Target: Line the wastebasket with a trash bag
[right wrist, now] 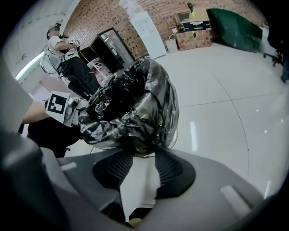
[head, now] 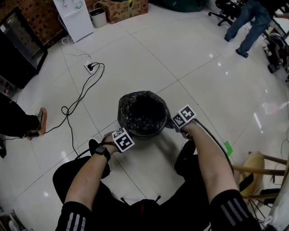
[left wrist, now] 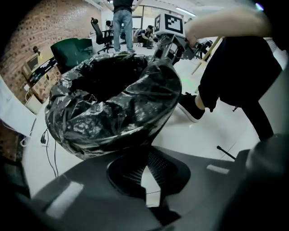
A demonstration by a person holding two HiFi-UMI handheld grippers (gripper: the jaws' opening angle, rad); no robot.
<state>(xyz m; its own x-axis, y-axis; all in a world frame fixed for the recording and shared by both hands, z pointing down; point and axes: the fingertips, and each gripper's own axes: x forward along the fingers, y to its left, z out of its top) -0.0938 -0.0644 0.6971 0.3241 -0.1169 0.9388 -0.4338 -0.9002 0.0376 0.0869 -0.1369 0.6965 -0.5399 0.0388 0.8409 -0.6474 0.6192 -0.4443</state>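
Black crinkled plastic trash bag (left wrist: 108, 113) cuff is pinched both sides: left gripper (left wrist: 146, 145) clamped flat on film, right gripper (right wrist: 142, 151) part-closed on a bunched fold. Pull down evenly over the round wastebasket hidden beneath it, on the white tile floor (head: 189, 58).

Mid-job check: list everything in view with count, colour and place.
bag: one, black, over the wastebasket, floor centre
cable: one, black, floor left, into white power strip
cabinet: one, white, far left
small bin: one, grey, beside cabinet
box: one, brown, far wall
office chair: one, black, far right
person: one, blue jeans, far right
foot: one, sandalled, left edge
tape: one, green, floor right
stool: one, wooden, right edge
left gripper: one, grey, shut on bag edge
right gripper: one, grey, shut on bag edge
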